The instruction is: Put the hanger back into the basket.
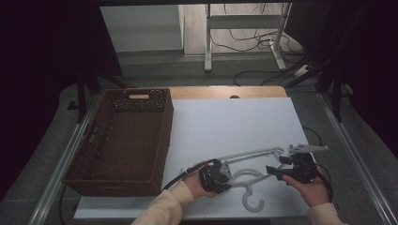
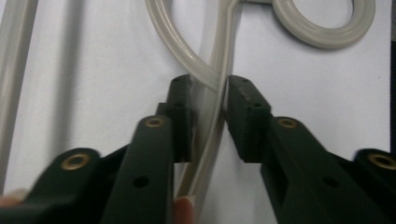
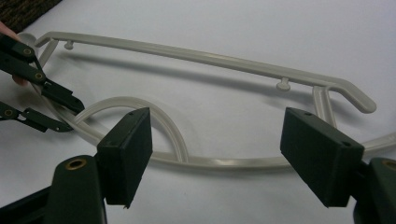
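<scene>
A white plastic hanger [image 1: 253,153] lies flat on the white board near the front edge, with its hook [image 1: 253,202] towards the person. My left gripper [image 1: 226,176] grips one curved arm of the hanger [image 2: 219,56] from the left; in the left gripper view [image 2: 208,93] both pads press on that thin bar. In the right gripper view the same left gripper [image 3: 72,116] pinches the hanger's left end. My right gripper [image 1: 273,171] rests to the right of the hanger, its jaws [image 3: 215,140] wide apart, and the hanger's lower arm [image 3: 224,162] runs across behind them, touching neither pad.
A deep brown wicker basket [image 1: 162,150] stands on the left of the table, close to the left hand, and its corner shows in the right gripper view [image 3: 23,9]. The white board [image 1: 234,117] stretches bare towards the back. Cables and a stand's legs lie on the floor beyond.
</scene>
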Tool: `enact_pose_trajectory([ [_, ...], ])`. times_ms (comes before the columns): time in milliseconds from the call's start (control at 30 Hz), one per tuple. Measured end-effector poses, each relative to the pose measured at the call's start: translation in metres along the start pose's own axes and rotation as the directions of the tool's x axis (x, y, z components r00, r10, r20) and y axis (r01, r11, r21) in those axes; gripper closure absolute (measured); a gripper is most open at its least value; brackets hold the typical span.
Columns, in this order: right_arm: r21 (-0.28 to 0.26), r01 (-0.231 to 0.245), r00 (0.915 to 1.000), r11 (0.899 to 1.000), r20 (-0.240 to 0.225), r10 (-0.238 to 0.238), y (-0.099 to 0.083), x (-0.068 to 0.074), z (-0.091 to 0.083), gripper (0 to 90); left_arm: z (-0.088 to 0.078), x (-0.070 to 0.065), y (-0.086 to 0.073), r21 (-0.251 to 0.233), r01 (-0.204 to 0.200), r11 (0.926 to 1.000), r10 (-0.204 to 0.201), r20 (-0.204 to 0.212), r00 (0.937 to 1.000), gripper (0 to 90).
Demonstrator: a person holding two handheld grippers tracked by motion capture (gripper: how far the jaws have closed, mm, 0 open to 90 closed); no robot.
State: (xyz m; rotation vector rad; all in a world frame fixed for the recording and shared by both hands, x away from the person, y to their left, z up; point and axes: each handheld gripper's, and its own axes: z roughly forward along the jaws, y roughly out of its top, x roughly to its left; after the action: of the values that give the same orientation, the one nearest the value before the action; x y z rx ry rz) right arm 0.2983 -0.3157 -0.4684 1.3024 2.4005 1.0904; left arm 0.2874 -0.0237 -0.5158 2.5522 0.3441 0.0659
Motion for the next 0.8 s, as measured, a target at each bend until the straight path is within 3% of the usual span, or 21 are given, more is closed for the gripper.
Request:
enact_pose_trajectory([
  [267,-0.007,-0.006,1.0,1.0,0.003,0.006,0.0,0.0,-0.001,25.4,0.001,-0.003,0.005,0.028,-0.039,0.9989,0.039,-0.003,0.9992,78.0],
  [367,-0.012,-0.013,0.9999,1.0,0.006,0.013,0.0,0.0,-0.002,25.4,0.0,-0.002,0.007,0.045,-0.024,0.9987,0.023,0.008,0.9997,80.9],
  [667,-0.051,-0.03,0.9991,0.998,0.027,0.032,0.0,-0.005,-0.008,25.9,-0.001,0.0,0.006,0.035,-0.013,0.9993,0.012,0.018,0.9998,81.2],
  [800,-0.097,-0.043,0.9974,0.994,0.053,0.048,0.0,-0.009,-0.015,26.0,-0.004,0.005,0.004,0.004,0.037,0.9993,-0.037,0.006,0.9993,81.2],
])
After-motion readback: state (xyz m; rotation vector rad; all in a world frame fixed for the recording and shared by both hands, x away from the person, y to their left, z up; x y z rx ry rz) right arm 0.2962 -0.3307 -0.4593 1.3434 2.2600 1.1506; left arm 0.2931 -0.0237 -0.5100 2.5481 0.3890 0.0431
